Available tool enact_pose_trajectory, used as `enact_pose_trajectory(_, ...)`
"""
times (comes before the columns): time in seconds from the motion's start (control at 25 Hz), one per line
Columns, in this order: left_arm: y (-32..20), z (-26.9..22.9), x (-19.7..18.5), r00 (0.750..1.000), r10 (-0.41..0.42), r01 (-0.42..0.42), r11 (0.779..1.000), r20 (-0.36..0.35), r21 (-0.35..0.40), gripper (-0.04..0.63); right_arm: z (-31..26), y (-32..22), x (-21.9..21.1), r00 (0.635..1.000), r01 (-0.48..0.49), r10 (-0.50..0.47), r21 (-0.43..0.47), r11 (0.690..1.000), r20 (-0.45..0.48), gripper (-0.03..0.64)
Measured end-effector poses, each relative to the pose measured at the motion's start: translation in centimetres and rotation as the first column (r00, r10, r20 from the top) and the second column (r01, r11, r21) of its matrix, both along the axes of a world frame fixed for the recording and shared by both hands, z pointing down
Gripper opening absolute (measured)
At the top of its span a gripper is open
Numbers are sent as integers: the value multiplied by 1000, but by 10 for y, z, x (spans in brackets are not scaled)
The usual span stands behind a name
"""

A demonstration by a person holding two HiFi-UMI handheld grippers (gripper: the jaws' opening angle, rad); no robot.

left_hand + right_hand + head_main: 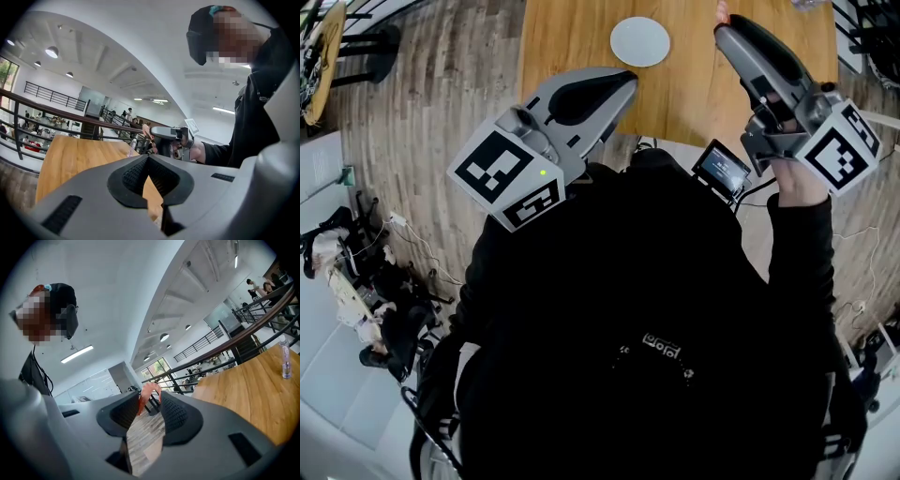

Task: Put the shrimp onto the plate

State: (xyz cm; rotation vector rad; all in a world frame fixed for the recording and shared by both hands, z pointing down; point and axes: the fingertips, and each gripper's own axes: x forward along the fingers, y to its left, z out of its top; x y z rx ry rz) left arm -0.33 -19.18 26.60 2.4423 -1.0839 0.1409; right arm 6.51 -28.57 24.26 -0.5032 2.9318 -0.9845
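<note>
A round white plate (pixel 639 41) lies on the wooden table (pixel 572 37) at its far middle. My right gripper (pixel 724 26) is raised above the table's right part, to the right of the plate. It is shut on a pinkish-orange shrimp (pixel 149 392), which sticks out past the pad tips (pixel 721 11). In the left gripper view, the right gripper (pixel 171 136) shows from the side with the shrimp (pixel 146 131) at its tip. My left gripper (pixel 623 82) hovers over the table's near edge, below the plate. Its pads meet at the tips (pixel 147 157) with nothing between them.
A clear water bottle (pixel 283 363) stands on the table near the far right. A small device with a lit screen (pixel 724 169) sits by the person's chest. A dark railing (pixel 243 333) runs behind the table. Cables and clutter (pixel 366 291) lie on the floor at left.
</note>
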Motion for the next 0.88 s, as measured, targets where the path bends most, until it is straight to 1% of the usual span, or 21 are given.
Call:
enact_pose_trajectory(0.08, -7, 5, -1, 1000, -2, 2, 1000, 4, -16, 0, 7, -12, -1, 1000, -1, 1, -12, 1000, 0, 155)
enact_pose_trajectory(0.2, -9, 11, -1, 1000, -1, 2, 999, 7, -43, 0, 11, -16, -2, 1000, -2, 2, -26, 1000, 2, 155)
enact_pose_trajectory(0.36, -10, 6, -1, 1000, 2, -3, 999, -1, -40, 0, 9, -15, -2, 1000, -12, 12, -37, 999, 0, 155)
enact_pose_trajectory(0.44, -11, 4, 0, 1000, 24, -24, 999, -7, -30, 0, 2, -14, -1, 1000, -25, 25, -20, 999, -5, 155)
enact_pose_trajectory(0.6, -17, -3, 4, 997, 76, -76, 997, -13, 0, 0, -15, -13, 9, 996, -84, 84, 26, 996, -24, 155)
enact_pose_trajectory(0.76, -56, -16, -2, 994, 113, -113, 992, 1, 62, 0, -29, -38, 15, 990, -140, 142, 71, 988, -23, 155)
enact_pose_trajectory(0.84, -68, -15, -11, 992, 125, -125, 990, 4, 70, 0, -32, -48, 10, 986, -163, 165, 83, 983, -17, 155)
enact_pose_trajectory(0.88, -64, -15, -11, 992, 129, -129, 989, 3, 69, 0, -34, -43, 12, 984, -174, 176, 87, 981, -13, 155)
